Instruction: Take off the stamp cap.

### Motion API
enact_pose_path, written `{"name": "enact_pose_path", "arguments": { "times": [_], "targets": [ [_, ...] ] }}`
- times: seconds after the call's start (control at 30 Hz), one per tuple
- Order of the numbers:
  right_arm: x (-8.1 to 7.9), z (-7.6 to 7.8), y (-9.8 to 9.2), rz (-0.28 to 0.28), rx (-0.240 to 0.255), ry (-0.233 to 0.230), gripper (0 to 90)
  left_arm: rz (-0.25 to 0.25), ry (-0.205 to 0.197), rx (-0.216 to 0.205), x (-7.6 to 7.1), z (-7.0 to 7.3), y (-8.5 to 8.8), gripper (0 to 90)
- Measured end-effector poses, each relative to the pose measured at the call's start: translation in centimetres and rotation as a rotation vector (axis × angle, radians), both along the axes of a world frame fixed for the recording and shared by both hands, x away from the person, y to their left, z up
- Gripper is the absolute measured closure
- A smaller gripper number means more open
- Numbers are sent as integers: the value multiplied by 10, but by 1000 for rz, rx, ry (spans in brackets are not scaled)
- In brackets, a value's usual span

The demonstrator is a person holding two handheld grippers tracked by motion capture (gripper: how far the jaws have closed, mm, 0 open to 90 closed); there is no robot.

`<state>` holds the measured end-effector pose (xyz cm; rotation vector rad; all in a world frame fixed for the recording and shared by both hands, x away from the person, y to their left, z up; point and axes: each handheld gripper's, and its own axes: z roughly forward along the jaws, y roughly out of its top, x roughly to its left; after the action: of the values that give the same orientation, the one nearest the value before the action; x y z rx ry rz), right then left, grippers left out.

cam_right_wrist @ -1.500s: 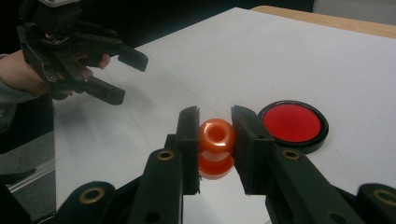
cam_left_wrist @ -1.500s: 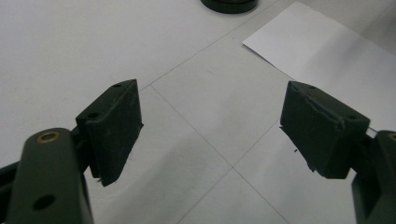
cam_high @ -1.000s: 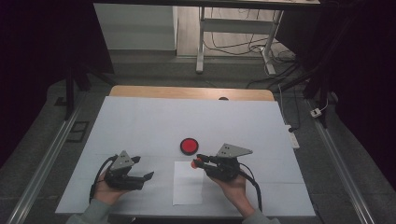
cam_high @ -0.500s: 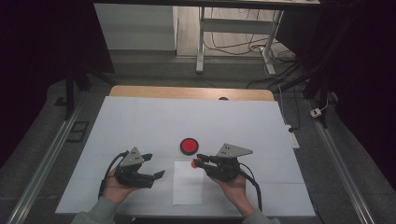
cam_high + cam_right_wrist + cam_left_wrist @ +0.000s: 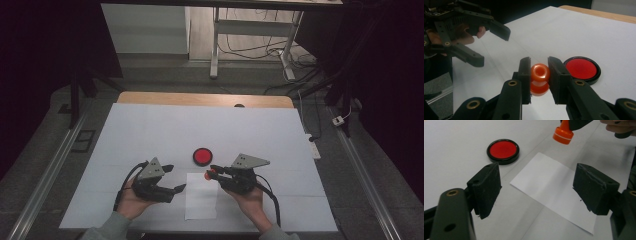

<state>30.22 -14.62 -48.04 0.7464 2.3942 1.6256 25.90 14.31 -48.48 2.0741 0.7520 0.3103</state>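
Left tongs jaws wide apart, hovering low; right tongs jaws clamped, held level.

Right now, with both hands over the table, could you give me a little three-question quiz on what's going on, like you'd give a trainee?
1. True or false: the left gripper is shut on the sheet of paper.
2. What is the right gripper holding? A) orange stamp B) pen C) coin
3. Which round thing lies on the white table cover beyond the paper?

Key: 1 false, its fingers are open. 2 A, the orange stamp. 3 The red ink pad.
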Motion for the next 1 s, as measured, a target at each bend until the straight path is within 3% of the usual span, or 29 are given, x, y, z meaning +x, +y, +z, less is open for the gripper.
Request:
{"name": "enact_pose_path", "arguments": {
  "times": [0.8,1.0],
  "targets": [
    [-1,-1,6,5,5,-3,719,-58,6,50,12,1,-31,243],
    [-1,-1,5,8,11,-7,719,-92,4,63,15,3,-44,249]
  ]
}}
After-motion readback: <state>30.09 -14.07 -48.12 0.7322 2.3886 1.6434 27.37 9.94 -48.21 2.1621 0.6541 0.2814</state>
